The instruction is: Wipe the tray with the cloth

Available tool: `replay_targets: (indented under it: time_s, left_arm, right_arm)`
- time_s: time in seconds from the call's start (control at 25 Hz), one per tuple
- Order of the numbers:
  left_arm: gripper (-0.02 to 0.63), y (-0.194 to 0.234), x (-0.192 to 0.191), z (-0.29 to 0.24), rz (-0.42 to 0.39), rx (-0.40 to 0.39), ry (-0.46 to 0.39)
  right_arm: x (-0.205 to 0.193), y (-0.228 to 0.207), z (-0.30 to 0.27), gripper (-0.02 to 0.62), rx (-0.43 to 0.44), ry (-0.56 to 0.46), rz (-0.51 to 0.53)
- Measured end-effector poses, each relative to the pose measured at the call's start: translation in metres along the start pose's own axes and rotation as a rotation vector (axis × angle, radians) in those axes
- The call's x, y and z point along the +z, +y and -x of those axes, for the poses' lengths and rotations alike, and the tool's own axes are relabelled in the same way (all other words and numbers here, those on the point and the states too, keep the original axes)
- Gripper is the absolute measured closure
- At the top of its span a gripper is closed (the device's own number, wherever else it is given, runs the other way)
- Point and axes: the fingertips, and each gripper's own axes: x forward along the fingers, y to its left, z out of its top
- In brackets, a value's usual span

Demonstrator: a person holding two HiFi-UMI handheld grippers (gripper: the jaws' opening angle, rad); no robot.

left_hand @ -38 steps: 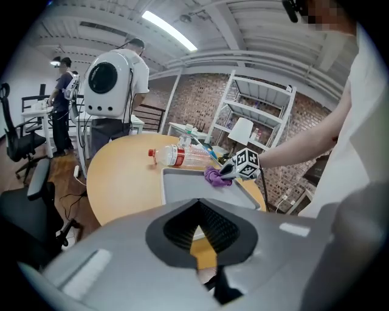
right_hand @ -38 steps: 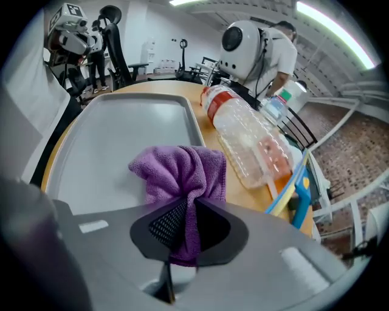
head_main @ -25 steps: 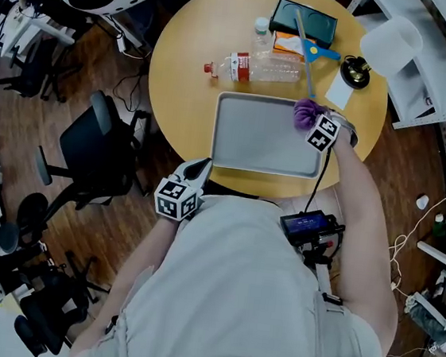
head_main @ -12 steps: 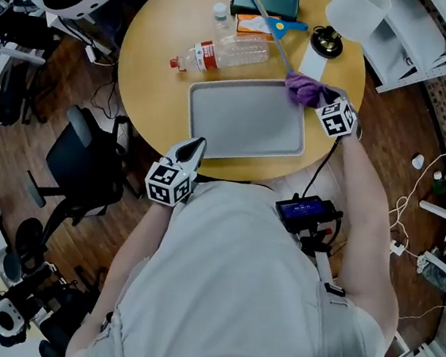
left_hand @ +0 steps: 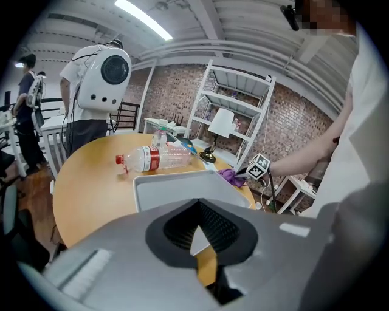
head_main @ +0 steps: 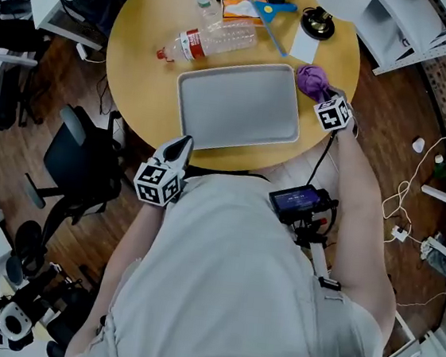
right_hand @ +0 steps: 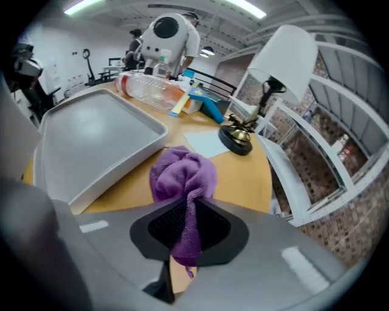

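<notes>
The right gripper [head_main: 322, 95] stands at about 2 o'clock from the tray [head_main: 235, 139], just outside its far right corner. Its jaws are closed on the purple cloth [head_main: 312, 80]. In the right gripper view the cloth [right_hand: 182, 176] runs as a thin strand between the two dark pads, and the rest of it bunches in a ball in front of the right gripper [right_hand: 188, 228]. The ball seems to rest on the yellow table [head_main: 138, 84], just beside the tray rim [right_hand: 121, 161] but not on the tray.

The left gripper [head_main: 182, 145] waits at about 7 o'clock from the tray, at the near edge of the table. In the left gripper view its jaws meet at the tips and there is nothing between them, so this left gripper [left_hand: 197, 234] is closed and empty.

The tray floor looks bare and grey; I see no cloth on it. A plastic bottle [head_main: 206, 42] lies at about 11 o'clock from the tray and a lamp base [head_main: 317, 22] at about 1 o'clock, both apart from it.

I judge that the cloth is already taken up and the wiping itself is what waits. The next move asks to lift the bunch over the raised rim toward 8 o'clock, set it down on the tray floor and press while sweeping. The tray looks light, so it may slide; the left gripper could steady the near rim.
</notes>
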Motion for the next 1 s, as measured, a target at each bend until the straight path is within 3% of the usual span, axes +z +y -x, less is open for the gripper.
replay_targets:
  time_s: [0.12, 0.28, 0.44, 0.52, 0.64, 0.76, 1.0]
  left_arm:
    - [0.606, -0.005, 0.008, -0.002, -0.013, -0.026, -0.006]
    - [0.606, 0.009, 0.023, -0.018, -0.033, -0.046, -0.022]
    - [0.606, 0.014, 0.034, -0.023, -0.103, -0.044, -0.038]
    - [0.606, 0.021, 0.05, -0.027, -0.108, -0.045, -0.066]
    - [0.606, 0.026, 0.08, -0.031, -0.105, -0.051, -0.127]
    - [0.606, 0.021, 0.098, -0.032, -0.107, -0.067, -0.166]
    - [0.606, 0.01, 0.1, -0.036, -0.136, -0.084, -0.161]
  right_arm:
    - [0.0, 0.023, -0.001, 0.53, 0.069, 0.026, 0.139]
    - [0.025, 0.007, 0.01, 0.455, 0.04, -0.069, 0.114]
    - [0.08, 0.005, 0.067, 0.592, -0.032, -0.298, 0.18]
    - [0.113, 0.027, 0.096, 0.593, 0.04, -0.43, 0.178]
    - [0.153, 0.07, 0.135, 0.594, 0.241, -0.6, 0.09]
    - [0.175, 0.103, 0.161, 0.595, 0.384, -0.688, 0.066]
    - [0.186, 0.128, 0.175, 0.595, 0.467, -0.736, 0.035]
